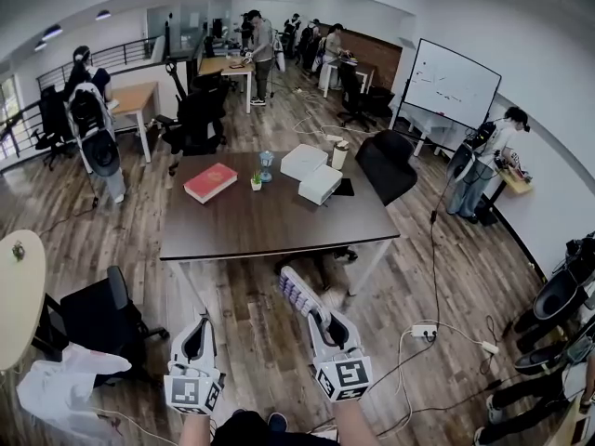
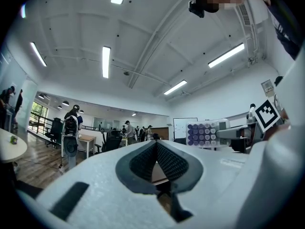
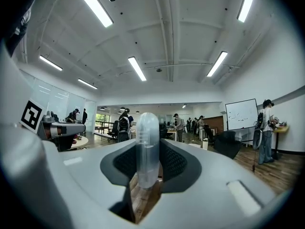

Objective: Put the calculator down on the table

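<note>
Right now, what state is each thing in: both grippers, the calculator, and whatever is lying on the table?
left gripper: shut, empty.
right gripper: shut on the calculator.
calculator: clamped by one end, in the air short of the table, not yet set down.
red book: closed, lying flat on the table.
nearer white box: closed, resting on the table.

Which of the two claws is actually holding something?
The right claw: it grips the calculator edge-on between its jaws. The left claw is shut with nothing in it.
</note>
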Available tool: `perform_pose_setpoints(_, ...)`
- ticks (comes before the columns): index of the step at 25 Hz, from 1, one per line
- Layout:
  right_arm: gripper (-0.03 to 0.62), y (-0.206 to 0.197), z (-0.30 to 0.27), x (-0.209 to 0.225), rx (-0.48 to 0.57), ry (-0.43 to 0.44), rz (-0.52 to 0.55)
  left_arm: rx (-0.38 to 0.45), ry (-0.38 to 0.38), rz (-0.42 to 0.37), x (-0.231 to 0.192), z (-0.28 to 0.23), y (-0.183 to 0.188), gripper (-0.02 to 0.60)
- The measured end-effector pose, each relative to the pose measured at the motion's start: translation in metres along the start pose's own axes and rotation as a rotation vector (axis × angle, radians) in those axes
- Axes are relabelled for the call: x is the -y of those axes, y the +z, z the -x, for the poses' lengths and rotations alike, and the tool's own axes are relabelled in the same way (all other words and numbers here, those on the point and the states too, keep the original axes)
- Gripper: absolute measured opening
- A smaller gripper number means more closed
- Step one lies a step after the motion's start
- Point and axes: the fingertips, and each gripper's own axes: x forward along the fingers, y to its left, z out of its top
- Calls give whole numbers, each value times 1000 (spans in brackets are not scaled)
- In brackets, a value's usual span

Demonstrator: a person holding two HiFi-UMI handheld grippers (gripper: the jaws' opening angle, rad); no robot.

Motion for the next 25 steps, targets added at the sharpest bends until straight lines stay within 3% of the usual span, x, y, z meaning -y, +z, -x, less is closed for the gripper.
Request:
perform_pose_setpoints(16,115,-16,-34,34,-10,-20,6,-9,46,-1,-15,-46,-16,-5)
perform_pose_setpoints(25,115,-20,-75,53,-13,-33,5,-23,13,2,-27,-101,-28,-5)
